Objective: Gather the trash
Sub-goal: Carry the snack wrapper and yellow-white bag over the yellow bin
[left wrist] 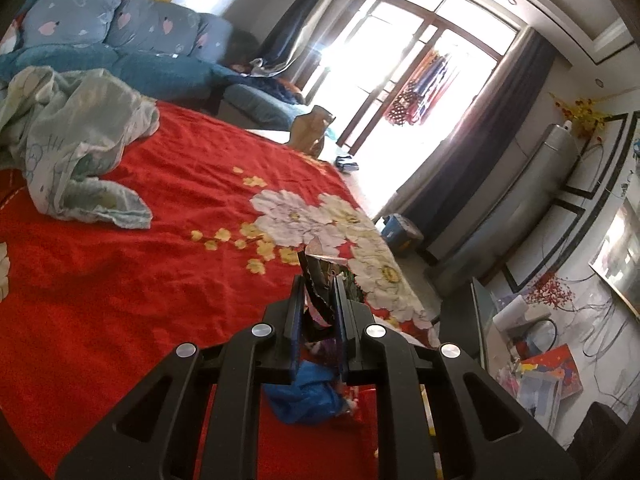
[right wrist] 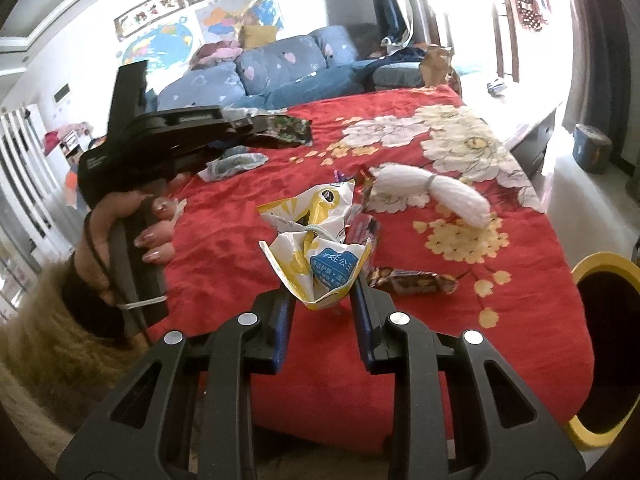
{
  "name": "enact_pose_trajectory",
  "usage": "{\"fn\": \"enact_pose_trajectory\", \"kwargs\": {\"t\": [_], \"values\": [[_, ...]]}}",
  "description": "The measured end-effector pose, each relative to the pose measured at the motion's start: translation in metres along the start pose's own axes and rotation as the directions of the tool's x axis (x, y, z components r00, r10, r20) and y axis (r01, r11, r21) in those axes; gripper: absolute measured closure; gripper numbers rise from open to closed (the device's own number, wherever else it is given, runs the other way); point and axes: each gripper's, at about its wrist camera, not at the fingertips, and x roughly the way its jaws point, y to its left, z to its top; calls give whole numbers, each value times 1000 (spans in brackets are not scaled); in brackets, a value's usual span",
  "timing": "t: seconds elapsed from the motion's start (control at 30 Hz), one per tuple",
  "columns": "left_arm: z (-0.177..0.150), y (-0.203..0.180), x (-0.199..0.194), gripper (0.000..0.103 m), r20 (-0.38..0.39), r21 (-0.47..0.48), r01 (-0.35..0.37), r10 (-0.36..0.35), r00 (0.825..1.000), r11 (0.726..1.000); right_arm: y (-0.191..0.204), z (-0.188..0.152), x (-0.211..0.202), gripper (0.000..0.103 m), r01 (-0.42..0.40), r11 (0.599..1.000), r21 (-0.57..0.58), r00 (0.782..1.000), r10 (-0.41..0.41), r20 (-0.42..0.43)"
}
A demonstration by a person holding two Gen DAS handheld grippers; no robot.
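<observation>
Left wrist view: the left gripper [left wrist: 318, 304] has its jaws clamped on a dark wrapper [left wrist: 318, 280], held above the red blanket [left wrist: 120, 300]. Below the jaws a blue bag [left wrist: 300, 398] lies on the blanket. At the blanket's far left sits a crumpled pale cloth [left wrist: 68, 140]; beyond the blanket stands a blue sofa [left wrist: 120, 32], and a brown paper bag [left wrist: 312, 130] stands at the blanket's far edge. Off the blanket's right side a blue tub [left wrist: 396, 230] stands on the floor.

Right wrist view: the right gripper [right wrist: 323, 300] has its jaws clamped on a yellow-and-white packet [right wrist: 320, 252], lifted over the blanket [right wrist: 240, 248]. Behind the packet on the blanket lie a white yarn bundle [right wrist: 432, 188] and a brown wrapper [right wrist: 416, 280]. At left a hand [right wrist: 120, 236] holds the left gripper [right wrist: 256, 130], shut on the dark wrapper [right wrist: 288, 130]. Right of the blanket stands a yellow-rimmed bin [right wrist: 600, 264]; its inside is too dark to tell the contents.
</observation>
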Motion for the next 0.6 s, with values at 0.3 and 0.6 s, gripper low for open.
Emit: {"fn": "enact_pose_trajectory", "kwargs": {"t": [0.3,0.6], "values": [[1,-22,-10,90,15,53,42,-43,999,998,-16,6,-13,82,41,999,31,998,-42,36],[-1,-39,-14,90,13,94,66,-68,998,993,-35,12,-27,82,76,995,69,994,-81,77]]}}
